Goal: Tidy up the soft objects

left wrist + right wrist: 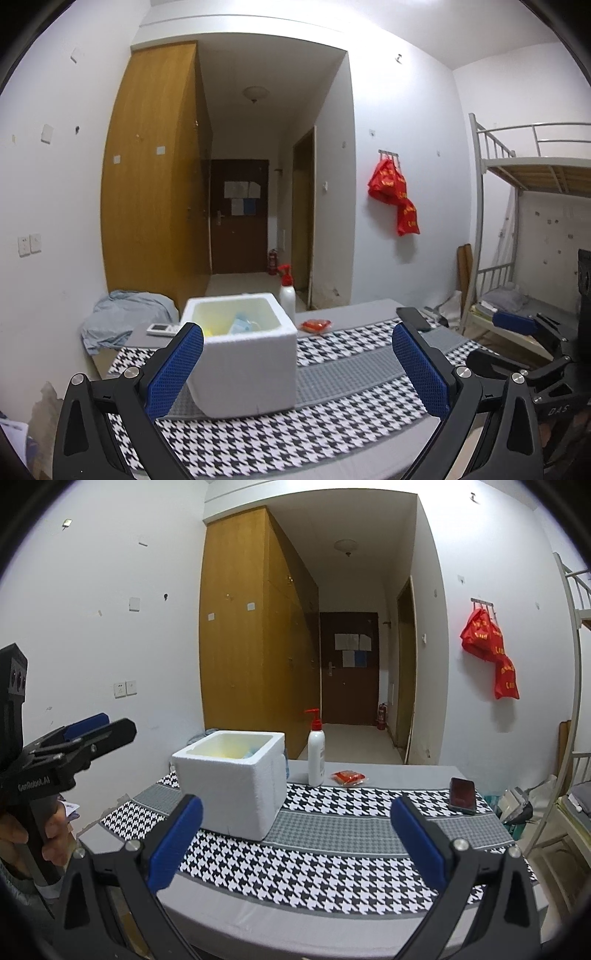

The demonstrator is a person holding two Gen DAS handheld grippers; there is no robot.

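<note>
Phone (462,794), lotion bottle (316,755), remote (161,328) on table.

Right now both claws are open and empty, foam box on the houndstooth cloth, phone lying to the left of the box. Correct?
Not quite. The phone lies to the right of the foam box, near the cloth's right end, as the right wrist view shows. The rest holds: left claw and right claw are open and empty.

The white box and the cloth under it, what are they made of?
The white box looks like foam, probably polystyrene: thick walls, matte grainy surface, soft rounded edges. The cloth looks like woven fabric, matte, printed in black-and-white houndstooth with grey bands; which fibre it is cannot be told.
</note>
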